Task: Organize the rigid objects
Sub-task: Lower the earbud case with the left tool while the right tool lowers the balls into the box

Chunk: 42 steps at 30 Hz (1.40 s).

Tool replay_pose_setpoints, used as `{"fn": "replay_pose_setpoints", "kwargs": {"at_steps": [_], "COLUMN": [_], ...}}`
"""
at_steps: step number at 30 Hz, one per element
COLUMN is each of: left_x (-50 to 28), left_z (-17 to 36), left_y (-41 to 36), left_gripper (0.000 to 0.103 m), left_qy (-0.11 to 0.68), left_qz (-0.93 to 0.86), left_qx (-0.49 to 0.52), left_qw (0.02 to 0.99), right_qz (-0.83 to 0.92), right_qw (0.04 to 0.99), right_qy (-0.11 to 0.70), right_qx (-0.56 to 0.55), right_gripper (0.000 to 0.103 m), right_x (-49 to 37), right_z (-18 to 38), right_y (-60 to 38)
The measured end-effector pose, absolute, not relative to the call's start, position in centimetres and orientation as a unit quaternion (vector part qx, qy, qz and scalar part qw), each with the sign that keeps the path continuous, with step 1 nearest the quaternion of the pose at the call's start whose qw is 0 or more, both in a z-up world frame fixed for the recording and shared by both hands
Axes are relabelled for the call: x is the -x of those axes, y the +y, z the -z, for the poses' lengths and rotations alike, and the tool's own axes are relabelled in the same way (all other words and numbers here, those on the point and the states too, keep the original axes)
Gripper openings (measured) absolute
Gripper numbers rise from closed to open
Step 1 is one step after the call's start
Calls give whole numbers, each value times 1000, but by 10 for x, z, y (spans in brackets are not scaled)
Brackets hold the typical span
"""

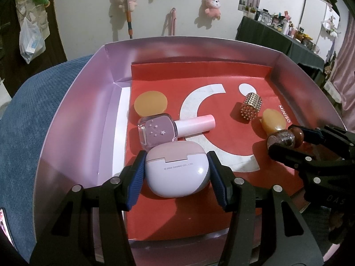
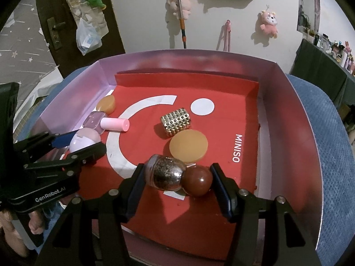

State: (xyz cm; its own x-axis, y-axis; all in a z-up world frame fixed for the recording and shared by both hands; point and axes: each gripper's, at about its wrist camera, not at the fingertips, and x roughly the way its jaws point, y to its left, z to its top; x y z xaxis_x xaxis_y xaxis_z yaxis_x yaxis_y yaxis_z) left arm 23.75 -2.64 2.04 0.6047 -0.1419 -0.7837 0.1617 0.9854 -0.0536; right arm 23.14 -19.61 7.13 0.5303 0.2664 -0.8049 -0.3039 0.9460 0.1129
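A pink box (image 1: 73,115) lined with a red sheet (image 1: 177,210) holds the objects. My left gripper (image 1: 175,157) has its jaws on either side of a lilac earbud case (image 1: 177,170); the pads touch its sides. The case also shows in the right wrist view (image 2: 84,143). My right gripper (image 2: 177,173) brackets a glittery round bottle with a brown ball cap (image 2: 179,176), lying on the sheet. A pink nail polish bottle (image 1: 175,128), two amber discs (image 1: 150,102) (image 2: 188,146) and a gold studded cylinder (image 2: 176,122) lie in the box.
The box (image 2: 295,115) sits on a blue cloth (image 2: 332,144). Its walls stand high on all sides. Plush toys and a broom hang on the far wall; a cluttered table stands at the right.
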Motion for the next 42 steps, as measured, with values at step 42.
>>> {"fn": "replay_pose_setpoints", "kwargs": {"at_steps": [42], "left_x": [-234], "left_z": [-21], "left_y": [-19], "left_gripper": [61], "left_qy": [437], "left_qz": [84], "left_qx": [8], "left_qw": [896], "right_qz": [-181], "right_qw": [873], "right_qy": [453], "right_qx": [11], "right_gripper": [65], "right_x": [-222], "right_z": [-73], "right_y": [-196]}}
